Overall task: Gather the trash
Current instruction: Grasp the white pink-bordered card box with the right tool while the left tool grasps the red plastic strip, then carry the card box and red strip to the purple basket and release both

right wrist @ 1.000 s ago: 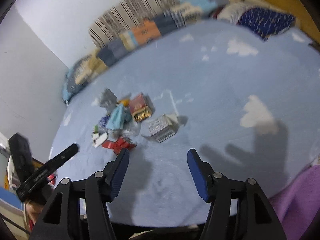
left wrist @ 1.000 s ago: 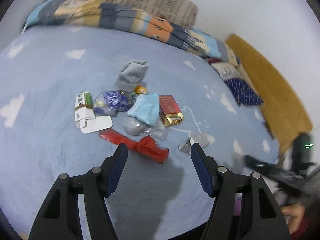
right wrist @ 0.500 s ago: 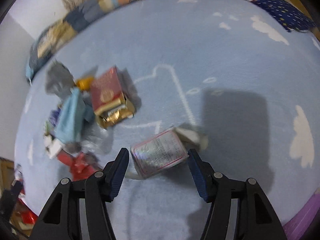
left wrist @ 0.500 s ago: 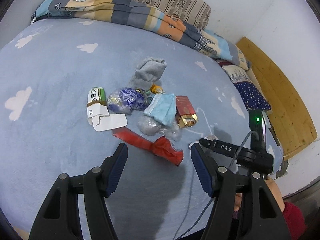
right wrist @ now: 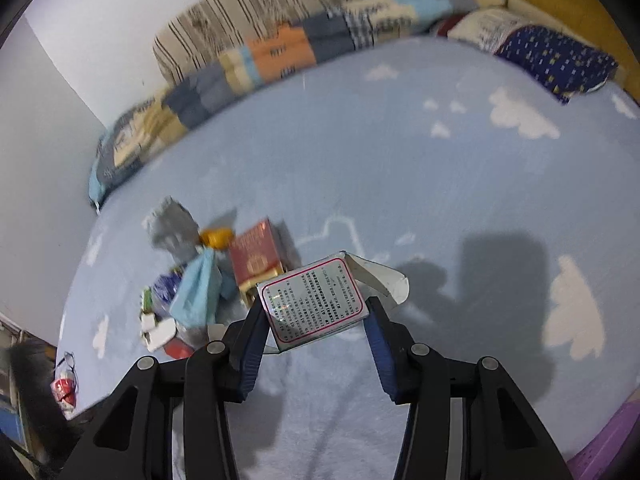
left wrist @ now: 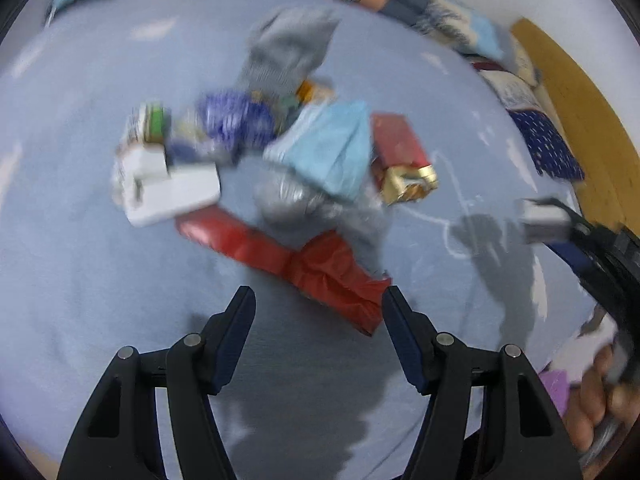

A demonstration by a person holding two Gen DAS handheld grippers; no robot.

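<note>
Bed (right wrist: 400, 168) spread with light blue sheet, white cloud shapes scattered over it. Patchwork quilt (right wrist: 280, 56) rolled along far edge, against plain white wall (right wrist: 120, 20). Striped pillow (right wrist: 248, 4) behind quilt. Navy dotted pillow (right wrist: 556, 60) at right end, beside wooden headboard (left wrist: 580, 120). Dark shadows cast across sheet. Purple cloth (right wrist: 612, 440) at lower right corner.

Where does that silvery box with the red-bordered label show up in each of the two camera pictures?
Left wrist view: the silvery box is at the far right edge, blurred, at the tip of the other claw, lifted above the bed.
Right wrist view: low in the centre, between the right claw's pads, which have just been closing.
Shared landmark: the red and gold packet, in the pile in both views.
</note>
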